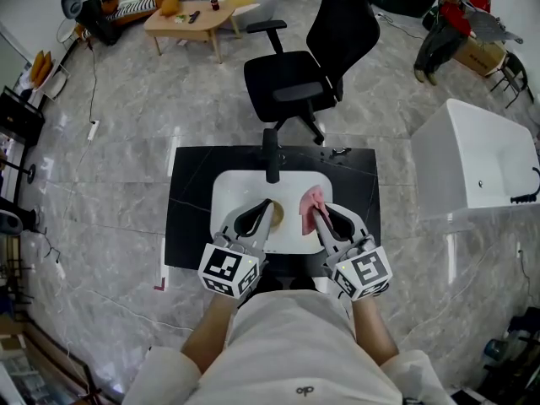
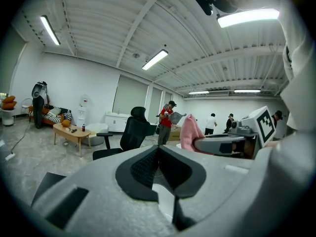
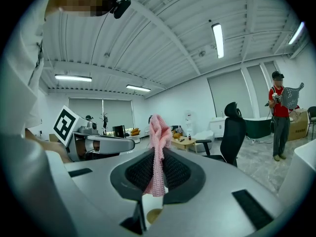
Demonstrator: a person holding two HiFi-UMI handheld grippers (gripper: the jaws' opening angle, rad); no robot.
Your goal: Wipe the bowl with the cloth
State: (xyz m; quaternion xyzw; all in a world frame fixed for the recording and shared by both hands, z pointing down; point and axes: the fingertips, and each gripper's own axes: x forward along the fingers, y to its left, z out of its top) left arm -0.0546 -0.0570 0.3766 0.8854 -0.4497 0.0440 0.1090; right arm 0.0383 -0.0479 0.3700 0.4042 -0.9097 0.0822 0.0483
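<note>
Your left gripper (image 1: 267,207), at lower centre-left of the head view, is closed on nothing above the white rounded basin (image 1: 229,191) set in the black tabletop (image 1: 190,192). A sliver of tan bowl (image 1: 278,218) shows just right of it. Further right, your right gripper (image 1: 315,216) pinches the pink knitted cloth (image 1: 310,199), which stands up past its tips.

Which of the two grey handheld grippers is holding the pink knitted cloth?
The right gripper: its jaws are shut on the pink knitted cloth, which sticks up between them. The left gripper has its jaws together, with nothing between.
</note>
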